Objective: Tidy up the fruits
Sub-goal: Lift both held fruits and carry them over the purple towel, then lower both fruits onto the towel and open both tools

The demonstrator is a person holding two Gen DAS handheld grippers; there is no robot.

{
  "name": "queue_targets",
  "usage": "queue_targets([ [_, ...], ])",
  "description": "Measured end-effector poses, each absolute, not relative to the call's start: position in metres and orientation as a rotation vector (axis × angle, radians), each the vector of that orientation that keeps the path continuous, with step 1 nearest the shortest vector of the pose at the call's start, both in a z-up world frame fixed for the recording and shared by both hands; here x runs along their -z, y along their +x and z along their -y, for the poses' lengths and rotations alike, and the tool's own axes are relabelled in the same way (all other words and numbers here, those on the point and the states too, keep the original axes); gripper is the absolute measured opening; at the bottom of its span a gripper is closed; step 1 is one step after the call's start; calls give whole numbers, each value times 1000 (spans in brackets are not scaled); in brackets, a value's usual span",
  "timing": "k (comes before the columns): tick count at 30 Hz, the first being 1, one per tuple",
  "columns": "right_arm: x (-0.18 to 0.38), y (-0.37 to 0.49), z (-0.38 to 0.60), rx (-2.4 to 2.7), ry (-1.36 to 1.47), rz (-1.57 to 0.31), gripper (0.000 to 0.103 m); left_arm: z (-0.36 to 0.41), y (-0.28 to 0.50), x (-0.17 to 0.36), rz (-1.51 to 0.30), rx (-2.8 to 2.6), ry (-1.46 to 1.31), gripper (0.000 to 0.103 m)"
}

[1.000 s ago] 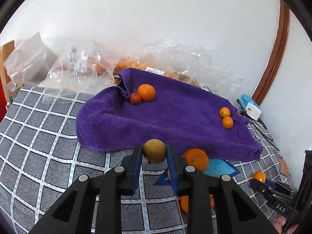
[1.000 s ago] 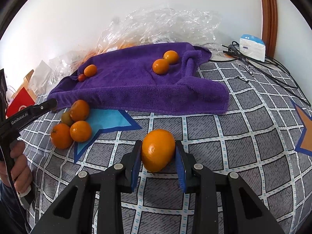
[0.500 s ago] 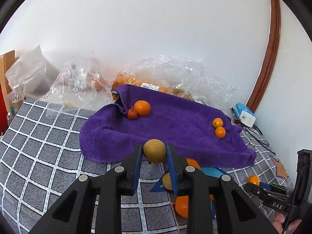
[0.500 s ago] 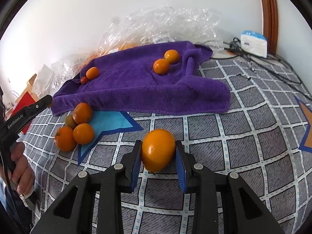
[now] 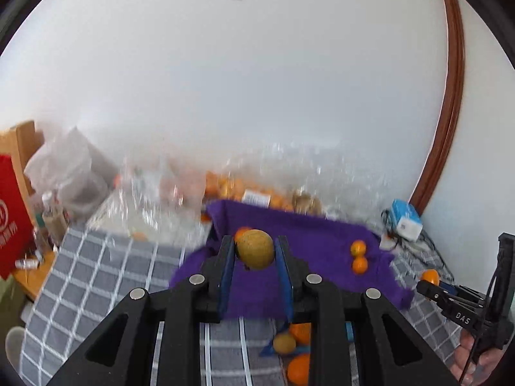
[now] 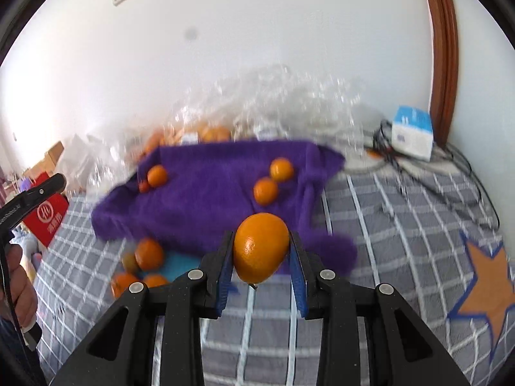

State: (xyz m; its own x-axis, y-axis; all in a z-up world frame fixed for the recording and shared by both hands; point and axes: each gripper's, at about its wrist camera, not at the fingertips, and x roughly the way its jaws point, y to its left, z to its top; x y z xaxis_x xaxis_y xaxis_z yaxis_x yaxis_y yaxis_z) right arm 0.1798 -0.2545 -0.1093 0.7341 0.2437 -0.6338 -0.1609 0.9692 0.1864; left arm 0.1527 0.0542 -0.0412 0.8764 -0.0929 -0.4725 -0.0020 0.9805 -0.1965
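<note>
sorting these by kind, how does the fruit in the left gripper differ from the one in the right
The left gripper holds a dull yellow-brown fruit, round and smaller. The right gripper holds a bright orange, glossy, bigger and egg-shaped. Both are clamped between blue pads, lifted above the bedspread.

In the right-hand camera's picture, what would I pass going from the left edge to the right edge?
Person's hand → red bag → fruit pile → held orange → white-and-blue box → orange star.
</note>
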Motion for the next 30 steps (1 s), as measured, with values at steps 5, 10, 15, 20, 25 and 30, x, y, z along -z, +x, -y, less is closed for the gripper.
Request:
queue_targets([
  [5,91,208,250,-222,132,-669,33,-54,186,28,-475,39,-200,24],
  [10,96,242,245,-221,159,-664,33,-54,217,50,-493,6,-213,24],
  [15,129,259,246,-229,196,-693,33,-59,235,94,-551,-24,-208,24],
  [20,143,264,251,-192,184,-712,33,-62,242,110,-577,-2,-223,24],
  [25,161,272,254,-191,189,-767,33,-70,250,121,-620,29,-288,24],
  [30,168,273,249,-217,179,-795,33,-69,254,129,-641,26,-288,24],
])
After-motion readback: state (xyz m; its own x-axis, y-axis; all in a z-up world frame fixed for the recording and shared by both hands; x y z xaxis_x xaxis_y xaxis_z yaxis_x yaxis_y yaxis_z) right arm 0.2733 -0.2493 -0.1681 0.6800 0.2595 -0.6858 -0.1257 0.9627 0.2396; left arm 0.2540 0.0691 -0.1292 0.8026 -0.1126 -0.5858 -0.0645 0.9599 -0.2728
